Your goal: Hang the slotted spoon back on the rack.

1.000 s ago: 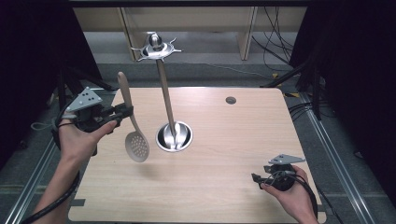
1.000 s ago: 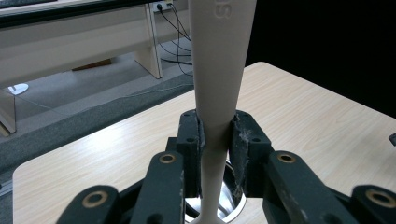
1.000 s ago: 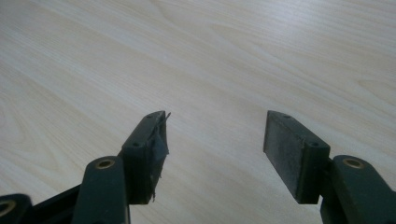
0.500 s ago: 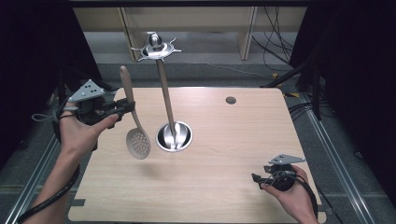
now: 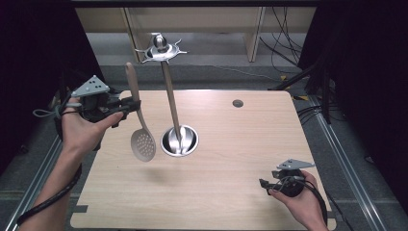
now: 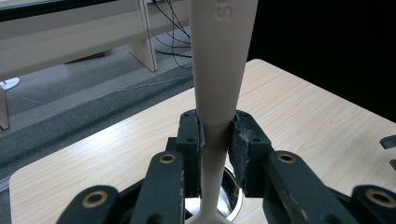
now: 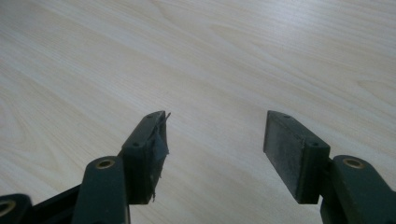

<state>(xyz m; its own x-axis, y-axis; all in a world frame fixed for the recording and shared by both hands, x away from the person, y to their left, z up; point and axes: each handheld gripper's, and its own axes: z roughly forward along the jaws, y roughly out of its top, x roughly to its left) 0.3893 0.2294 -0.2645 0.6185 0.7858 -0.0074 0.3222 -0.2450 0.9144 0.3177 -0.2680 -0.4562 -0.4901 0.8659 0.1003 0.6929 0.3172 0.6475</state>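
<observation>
At the table's left edge, the left hand-held gripper [image 5: 131, 104] is clamped on the handle of a beige slotted spoon [image 5: 138, 120], jaws pinching the handle roughly at mid-length. Left gripper view confirms it: both pads tight against the narrow part of the slotted spoon [image 6: 219, 84], handle widening upward past the top of the view. The spoon is off the table, held in the air; its shadow falls on the wood below. Long axis near vertical, slightly tilted: handle end up and toward the far side, perforated bowl down and toward the near side, just left of the stand's base.

Centre of the table [image 5: 240, 144]: one metal utensil stand [image 5: 172, 103], a round dished base [image 5: 179, 140], a tall pole, and a star-shaped hook ring [image 5: 160, 49] on top. Can't tell whether anything lies in the base dish. Nothing seen hanging on the hooks.

Near right corner: the right hand-held gripper [image 5: 265, 184] sits low over the table, jaws spread apart with nothing between them; right gripper view shows only bare wood between the pads [image 7: 289, 149].

Count: one spoon, one stand, two grippers. One small dark round hole [image 5: 237, 103] in the table's far right area. Cables on the floor [image 5: 288, 62] behind the table.
</observation>
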